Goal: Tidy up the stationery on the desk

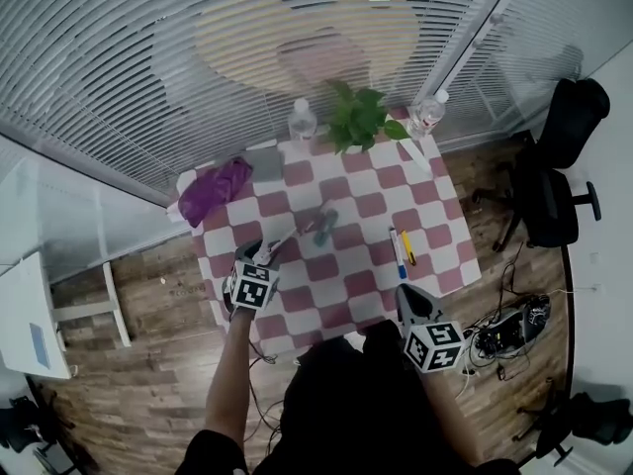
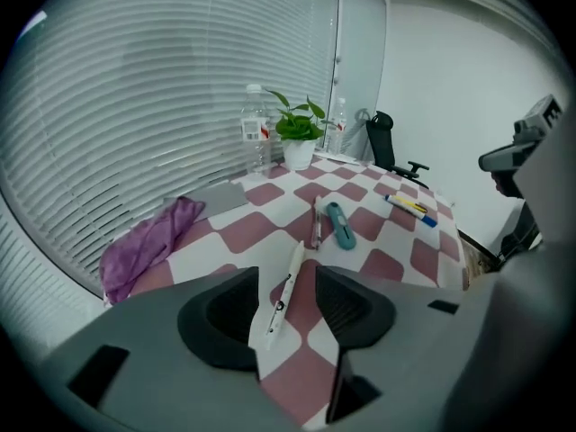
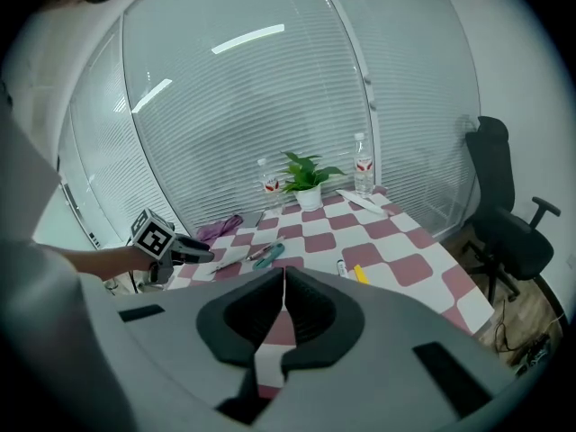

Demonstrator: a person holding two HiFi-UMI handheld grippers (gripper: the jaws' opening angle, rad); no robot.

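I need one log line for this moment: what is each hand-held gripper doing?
left hand-held gripper: open, white pen between jaws | white pen: flat on table | right hand-held gripper: shut, empty

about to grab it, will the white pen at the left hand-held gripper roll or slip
The white pen looks thin, rigid and round, so a nudge may roll it across the tablecloth. Its smooth barrel could slip as the open left hand-held gripper closes.
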